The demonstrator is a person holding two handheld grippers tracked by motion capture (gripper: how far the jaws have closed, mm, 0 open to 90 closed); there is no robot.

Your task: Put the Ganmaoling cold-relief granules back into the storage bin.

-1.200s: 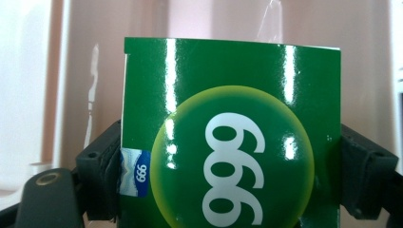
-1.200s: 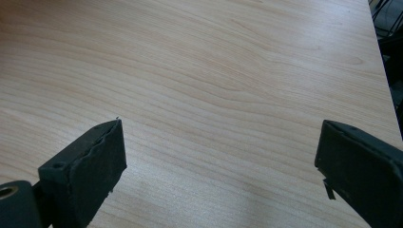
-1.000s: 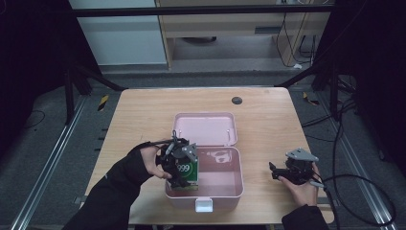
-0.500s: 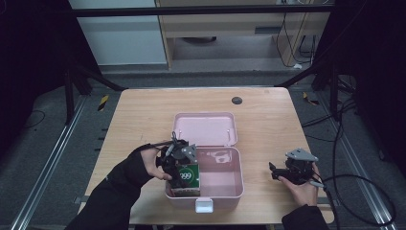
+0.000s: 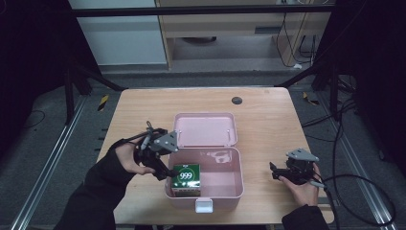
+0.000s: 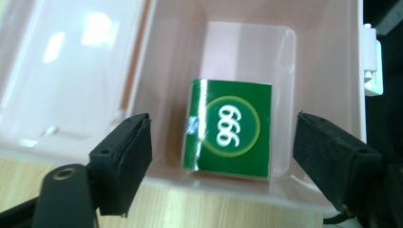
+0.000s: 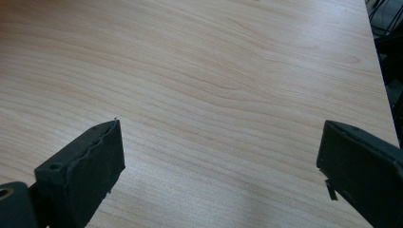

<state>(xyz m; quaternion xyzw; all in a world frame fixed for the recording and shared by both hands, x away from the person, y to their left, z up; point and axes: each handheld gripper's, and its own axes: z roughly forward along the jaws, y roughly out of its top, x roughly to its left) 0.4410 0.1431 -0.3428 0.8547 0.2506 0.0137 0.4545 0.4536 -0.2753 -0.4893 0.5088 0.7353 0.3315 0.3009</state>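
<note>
- Wooden table (image 5: 268, 120) carries our open pink case (image 5: 225, 189), lid flat behind it.
- Our left gripper (image 6: 221, 156) hovers with jaws spread wide; the green box (image 6: 230, 129) lies beyond and between them on the case floor, apart from both, "999" face up, long axis along the jaws.
- Its sides stay hidden.
- Our right gripper (image 7: 216, 175) gapes over bare wood.
</note>
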